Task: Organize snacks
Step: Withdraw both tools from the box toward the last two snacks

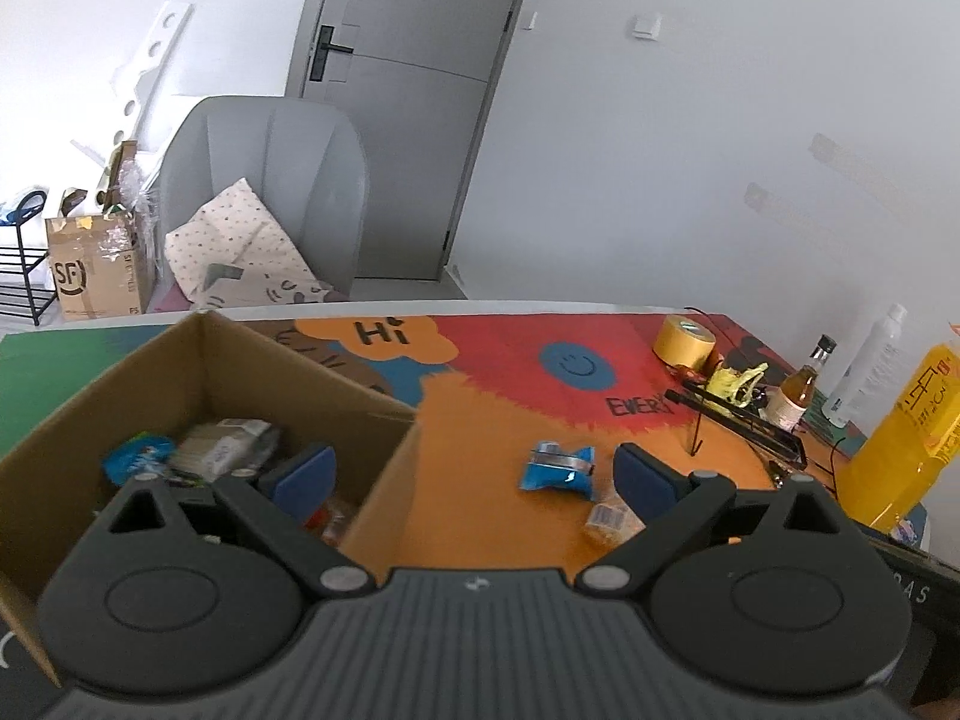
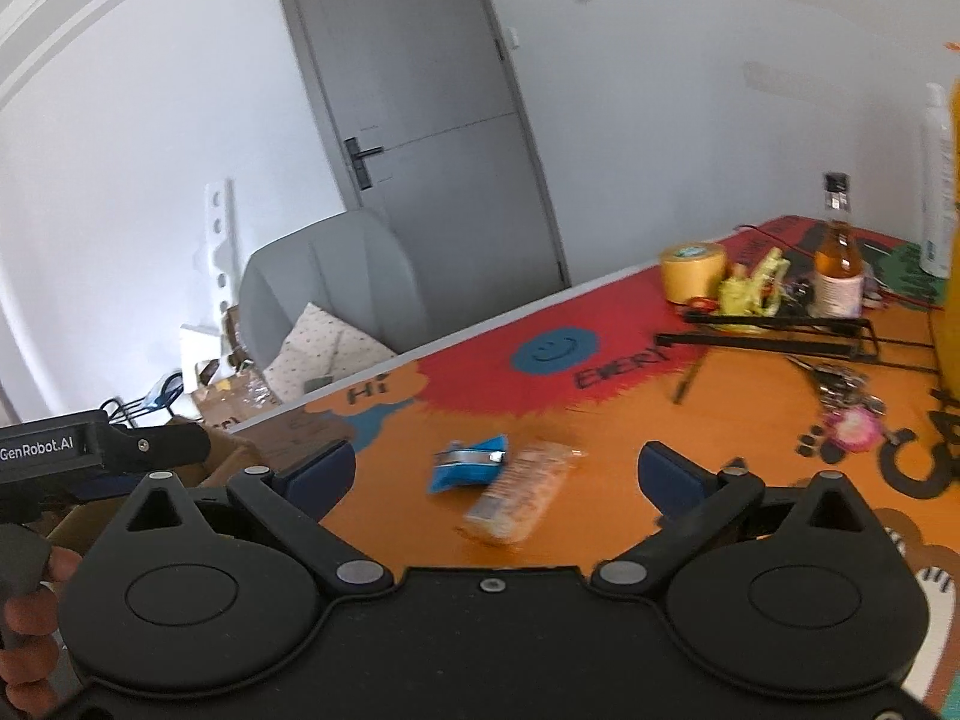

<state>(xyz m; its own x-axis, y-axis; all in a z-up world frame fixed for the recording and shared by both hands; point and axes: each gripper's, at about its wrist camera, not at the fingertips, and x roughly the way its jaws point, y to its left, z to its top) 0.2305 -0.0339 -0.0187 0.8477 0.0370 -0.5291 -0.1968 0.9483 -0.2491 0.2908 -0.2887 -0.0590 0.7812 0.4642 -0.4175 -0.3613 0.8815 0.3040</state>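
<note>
Snacks lie ahead of both tongs on the glossy printed table (image 2: 750, 420): a crinkled blue foil packet (image 2: 468, 468) touching a clear, blurred oblong biscuit pack (image 2: 519, 495). The right gripper (image 2: 498, 468) gapes wide, empty; the left gripper (image 1: 474, 471) likewise, its left finger over a corrugated cardboard box (image 1: 240, 360) with half-hidden wrappers.

Colourful table mat (image 1: 480, 420) under cardboard box (image 1: 198, 372), blue packet (image 1: 555, 468), clear cracker packet (image 2: 522, 492), tape roll (image 1: 684, 342).

Blue snack packet (image 1: 557, 468), orange-red tablecloth (image 1: 480, 420)
</note>
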